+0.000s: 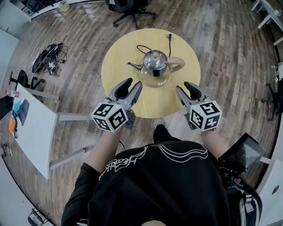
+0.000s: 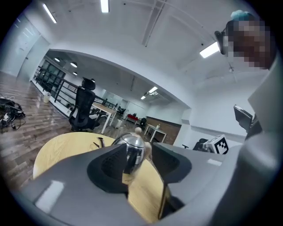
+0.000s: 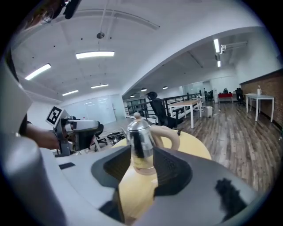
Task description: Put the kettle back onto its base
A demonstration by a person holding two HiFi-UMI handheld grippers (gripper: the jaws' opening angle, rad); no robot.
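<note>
A steel kettle [image 1: 154, 64] with a cream handle [image 1: 179, 64] and a thin spout stands upright on its cream round base [image 1: 154, 80] in the middle of the round yellow table [image 1: 119, 57]. A black cord [image 1: 142, 47] trails behind it to a plug near the far edge. My left gripper [image 1: 131, 86] hovers open over the table's near left part, short of the kettle, nothing between its fingers. My right gripper [image 1: 185, 88] is open at the near right, also apart from it. The kettle [image 2: 130, 148] shows beyond the left gripper [image 2: 137, 155]. The right gripper [image 3: 142, 164] frames the kettle [image 3: 140, 141] the same way.
A black office chair [image 1: 130, 9] stands beyond the table. A white desk [image 1: 33, 132] is at the left, with a tangle of cables [image 1: 48, 57] on the wooden floor behind it. A dark screen [image 1: 241, 152] sits at my right side.
</note>
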